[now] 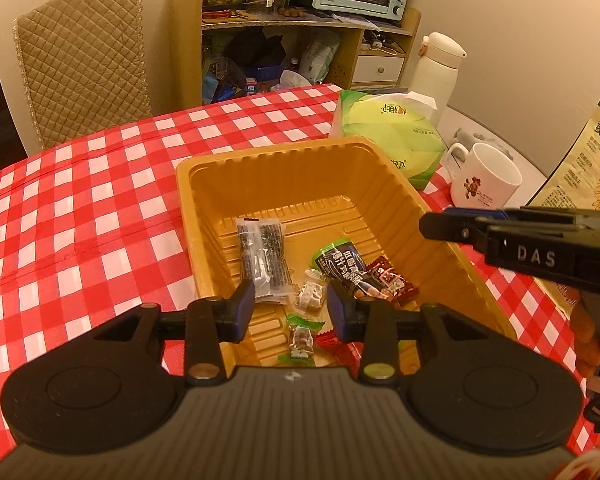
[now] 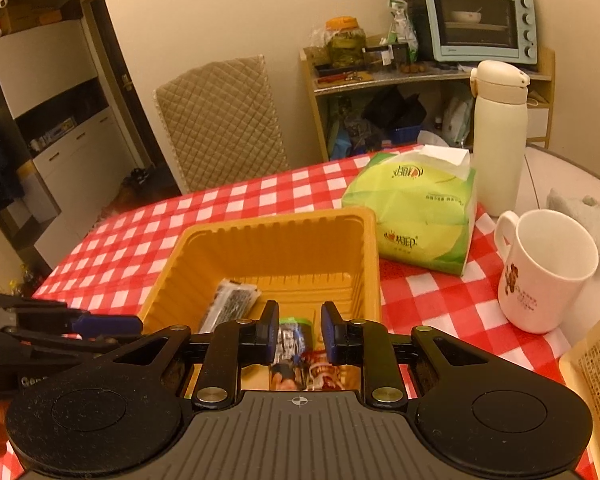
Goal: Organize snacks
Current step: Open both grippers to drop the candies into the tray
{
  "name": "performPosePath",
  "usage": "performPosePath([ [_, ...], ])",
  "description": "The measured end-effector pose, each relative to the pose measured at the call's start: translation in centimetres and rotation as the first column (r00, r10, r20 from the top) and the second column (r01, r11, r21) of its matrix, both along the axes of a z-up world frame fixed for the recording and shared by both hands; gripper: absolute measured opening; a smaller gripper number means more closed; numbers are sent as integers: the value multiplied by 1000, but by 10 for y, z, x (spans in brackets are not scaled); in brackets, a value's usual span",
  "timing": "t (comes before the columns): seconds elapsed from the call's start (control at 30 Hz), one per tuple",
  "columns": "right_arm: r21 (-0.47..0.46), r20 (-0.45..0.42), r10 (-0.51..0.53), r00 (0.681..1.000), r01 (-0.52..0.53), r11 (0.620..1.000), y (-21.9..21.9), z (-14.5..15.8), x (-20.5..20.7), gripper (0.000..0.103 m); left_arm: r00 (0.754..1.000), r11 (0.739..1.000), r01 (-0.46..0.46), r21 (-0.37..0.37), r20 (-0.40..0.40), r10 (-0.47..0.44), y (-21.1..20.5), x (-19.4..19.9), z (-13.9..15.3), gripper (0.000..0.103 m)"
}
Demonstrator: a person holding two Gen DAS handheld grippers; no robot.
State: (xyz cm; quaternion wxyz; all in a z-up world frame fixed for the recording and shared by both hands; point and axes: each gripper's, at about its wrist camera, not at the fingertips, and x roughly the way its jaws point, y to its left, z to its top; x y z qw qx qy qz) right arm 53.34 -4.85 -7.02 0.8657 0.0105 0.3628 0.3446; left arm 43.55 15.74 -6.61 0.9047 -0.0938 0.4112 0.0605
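Note:
A yellow plastic tray (image 1: 268,168) sits on the red checked tablecloth and holds several snacks: a black-and-clear packet (image 1: 264,264), a dark green-ended packet (image 1: 344,268), a brown-red packet (image 1: 394,284), a clear candy (image 1: 312,294) and a green-wrapped candy (image 1: 302,338). My left gripper (image 1: 291,304) hovers open and empty over the tray's near end. My right gripper (image 2: 299,330) is open and empty above the tray (image 2: 276,228), over the dark packet (image 2: 294,338). It shows from the side in the left wrist view (image 1: 444,226).
A green tissue pack (image 2: 420,216), a white mug (image 2: 548,272) and a cream thermos (image 2: 498,136) stand right of the tray. A sunflower-seed bag (image 1: 580,160) is at far right. A quilted chair (image 1: 84,60) and cluttered shelf stand behind the table.

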Motion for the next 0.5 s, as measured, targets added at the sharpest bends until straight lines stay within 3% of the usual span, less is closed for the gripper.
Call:
performPosePath([
  [0.1,18,-13,-3,1000,3,1000,-7,0,-7,59,1000,1000,-2,4,9,2,-3,-5,3,47],
  [0.23,30,-34,5,999,-4,1000,-14,2,-18,66,1000,1000,-3,-1,17,3,-9,-13,7,55],
  [0.4,43,-40,-16,999,18,999,-27,9,-33,82,999,1000,-6,-8,36,6,-18,-30,15,73],
  [0.5,62,-51,-21,998,24,998,-37,15,-44,84,998,1000,-11,-1,58,11,-26,-44,23,84],
])
